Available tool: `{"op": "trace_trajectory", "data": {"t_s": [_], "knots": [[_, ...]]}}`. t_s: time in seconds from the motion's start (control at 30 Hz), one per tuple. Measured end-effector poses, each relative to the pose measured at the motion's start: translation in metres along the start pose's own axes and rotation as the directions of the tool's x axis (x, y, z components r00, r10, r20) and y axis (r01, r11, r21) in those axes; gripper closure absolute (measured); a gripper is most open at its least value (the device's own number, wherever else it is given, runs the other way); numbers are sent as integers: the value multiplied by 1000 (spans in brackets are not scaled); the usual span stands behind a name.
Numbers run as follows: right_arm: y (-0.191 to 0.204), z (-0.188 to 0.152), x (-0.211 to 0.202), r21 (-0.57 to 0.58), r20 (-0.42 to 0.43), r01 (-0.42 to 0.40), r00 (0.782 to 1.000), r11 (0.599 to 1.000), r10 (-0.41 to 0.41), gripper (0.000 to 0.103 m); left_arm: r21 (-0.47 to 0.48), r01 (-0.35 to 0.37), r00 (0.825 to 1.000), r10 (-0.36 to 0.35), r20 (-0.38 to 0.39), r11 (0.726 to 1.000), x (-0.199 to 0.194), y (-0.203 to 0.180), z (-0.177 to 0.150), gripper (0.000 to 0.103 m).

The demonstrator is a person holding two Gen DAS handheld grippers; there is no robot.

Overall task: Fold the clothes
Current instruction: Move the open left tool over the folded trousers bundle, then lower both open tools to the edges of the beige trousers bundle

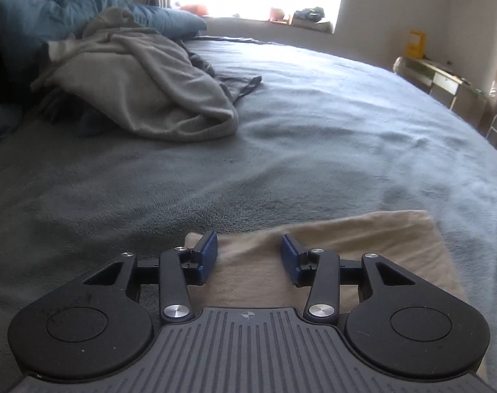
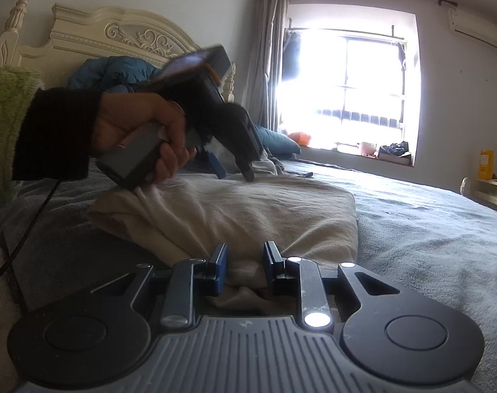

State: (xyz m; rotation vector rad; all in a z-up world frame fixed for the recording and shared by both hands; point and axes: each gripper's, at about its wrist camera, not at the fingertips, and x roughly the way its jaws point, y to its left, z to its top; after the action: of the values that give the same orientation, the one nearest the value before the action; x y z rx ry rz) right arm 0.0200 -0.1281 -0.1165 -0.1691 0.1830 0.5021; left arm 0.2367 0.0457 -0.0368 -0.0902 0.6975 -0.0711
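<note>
A folded beige garment [image 1: 363, 245] [image 2: 248, 203] lies on the grey-blue bedspread [image 1: 313, 131]. In the left wrist view my left gripper [image 1: 249, 249] stands open over the garment's left part, with flat cloth below the blue pads [image 1: 209, 252] and nothing pinched. The right wrist view shows that same left gripper [image 2: 233, 173] in a person's hand [image 2: 140, 124], its tips down on the garment's top. My right gripper [image 2: 246, 263] is at the garment's near edge, shut on a bulging fold of it.
A crumpled grey garment heap [image 1: 143, 85] lies further up the bed beside blue bedding [image 1: 52, 13]. A cream headboard [image 2: 117, 39] stands behind. A window sill [image 2: 363, 154] holds small items. A side table with a yellow box [image 2: 485, 163] stands to the right.
</note>
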Motion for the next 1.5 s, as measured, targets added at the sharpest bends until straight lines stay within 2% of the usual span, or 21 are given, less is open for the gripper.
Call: {"op": "trace_trajectory", "data": {"t_s": [0.17,0.23,0.37,0.5,0.63,0.7,0.73,0.87,0.93,1.03,1.1,1.2,1.27,1.33,1.4,1.5], "knots": [[2,1,0,-6,-5,4,1000,1000,-4,78,-8,-38,999,38,-7,999,4,-4,6,58],[3,1,0,-4,-6,5,1000,1000,-5,78,-15,-49,999,49,-2,999,-6,-6,11,60],[4,3,0,-3,-15,3,1000,1000,-3,78,19,14,998,-15,67,1000,-57,-9,9,58],[3,8,-1,0,-29,-2,1000,1000,2,78,74,62,995,-67,75,995,-97,-13,-23,57],[-8,35,-20,16,18,23,1000,1000,-24,75,119,50,997,-57,60,992,-109,-17,-59,57],[-17,51,-29,30,40,35,999,999,-36,66,137,40,997,-49,65,990,-110,-19,-72,56],[-25,62,-29,50,39,33,999,998,-35,66,151,32,997,-43,71,988,-110,-20,-77,56],[-71,102,13,164,-52,-7,999,986,15,66,184,-3,995,-16,103,983,-110,-25,-90,52],[-91,115,52,212,-151,-30,987,977,63,65,183,-16,995,-3,104,983,-109,-26,-90,51],[-121,117,113,351,-269,-42,952,935,144,65,183,-35,995,16,103,982,-107,-29,-89,49],[-139,108,143,431,-308,-26,935,902,174,65,177,-37,995,20,96,984,-107,-29,-89,48],[-156,85,179,520,-397,8,888,854,233,68,169,-35,996,20,85,985,-107,-29,-87,48],[-163,86,182,561,-404,19,879,828,254,68,170,-36,997,23,79,985,-107,-29,-86,47],[-165,97,178,575,-407,33,878,818,251,66,174,-36,997,23,79,984,-107,-29,-88,47],[-162,108,174,538,-398,31,891,842,221,66,179,-40,997,26,79,983,-107,-30,-89,47],[-163,105,188,512,-442,69,876,856,194,66,188,-54,996,40,79,981,-107,-33,-89,46]]}}
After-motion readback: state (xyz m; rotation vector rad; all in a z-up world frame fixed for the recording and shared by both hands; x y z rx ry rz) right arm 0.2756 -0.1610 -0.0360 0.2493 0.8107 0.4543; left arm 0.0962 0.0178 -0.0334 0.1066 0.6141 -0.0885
